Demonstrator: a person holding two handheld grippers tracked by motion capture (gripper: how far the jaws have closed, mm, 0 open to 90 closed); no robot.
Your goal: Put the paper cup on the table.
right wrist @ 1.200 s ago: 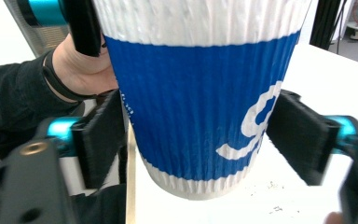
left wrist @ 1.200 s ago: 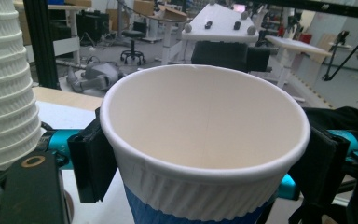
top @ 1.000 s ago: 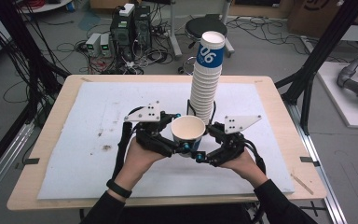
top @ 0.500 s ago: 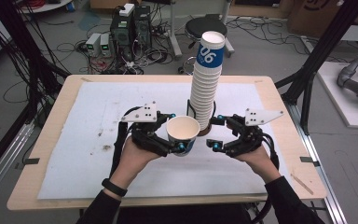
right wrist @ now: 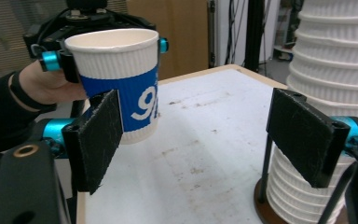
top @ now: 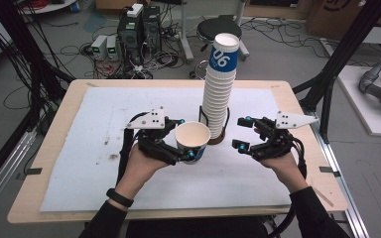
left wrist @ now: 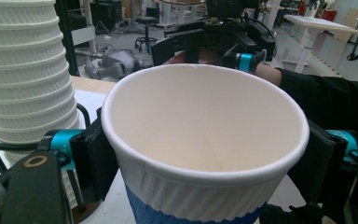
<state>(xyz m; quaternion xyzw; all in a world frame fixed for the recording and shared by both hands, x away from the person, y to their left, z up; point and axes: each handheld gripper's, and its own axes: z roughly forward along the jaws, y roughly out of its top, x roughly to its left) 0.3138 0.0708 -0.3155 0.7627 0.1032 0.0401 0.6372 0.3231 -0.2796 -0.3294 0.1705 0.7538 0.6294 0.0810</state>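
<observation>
A white ribbed paper cup [top: 192, 138] with a blue band stands upright, just above the white mat, with my left gripper [top: 186, 140] shut on its sides. In the left gripper view the cup [left wrist: 205, 140] has nothing inside and sits between both pads. A tall stack of like cups [top: 218, 94] stands in a black wire holder just behind it. My right gripper [top: 242, 132] is open with nothing in it, right of the stack's base. In the right gripper view my right gripper [right wrist: 200, 135] gapes, with the held cup [right wrist: 116, 79] to the left and the stack [right wrist: 335, 70] to the right.
A white mat [top: 104, 124] with a few brown stains covers the wooden table [top: 59, 148]. The holder's round brown base [top: 217, 140] rests mid-table. Black frame posts [top: 337, 59] rise at the right, and computers and cables lie on the floor behind.
My right gripper has drawn away from the cup to the right and stands open. My left gripper keeps hold of the cup, shifted slightly left.
</observation>
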